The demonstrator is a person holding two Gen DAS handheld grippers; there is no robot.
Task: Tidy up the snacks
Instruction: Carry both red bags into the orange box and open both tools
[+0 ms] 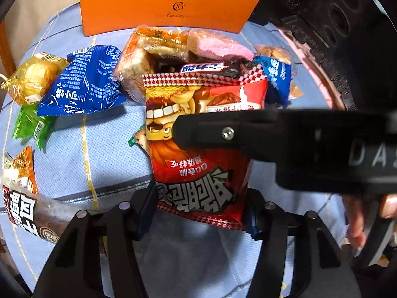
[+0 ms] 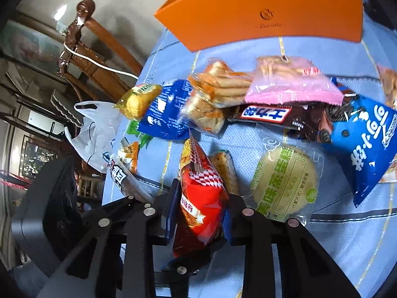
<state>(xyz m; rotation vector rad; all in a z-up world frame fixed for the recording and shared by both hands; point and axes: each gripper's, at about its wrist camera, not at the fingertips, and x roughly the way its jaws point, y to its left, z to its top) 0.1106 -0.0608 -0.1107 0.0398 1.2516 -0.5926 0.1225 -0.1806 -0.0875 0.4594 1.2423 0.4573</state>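
Observation:
A red snack bag point(image 1: 198, 149) with a cartoon face is held above the blue cloth by both grippers. My left gripper point(image 1: 201, 213) is shut on its lower edge. My right gripper point(image 2: 199, 213) is shut on the same red bag point(image 2: 201, 206); one of its black fingers point(image 1: 223, 131) crosses the bag from the right in the left wrist view. An open orange box point(image 1: 161, 5) stands behind the pile and also shows in the right wrist view point(image 2: 273, 12). Loose snacks lie between the bag and the box.
On the blue tablecloth point(image 1: 86, 149) lie a blue bag point(image 1: 84, 84), a gold packet point(image 1: 34, 77), a pink packet point(image 2: 292, 87), a round green-labelled cake point(image 2: 285, 183) and another blue bag point(image 2: 367, 141). A white plastic bag point(image 2: 94, 129) and a wooden chair point(image 2: 94, 47) are at the left.

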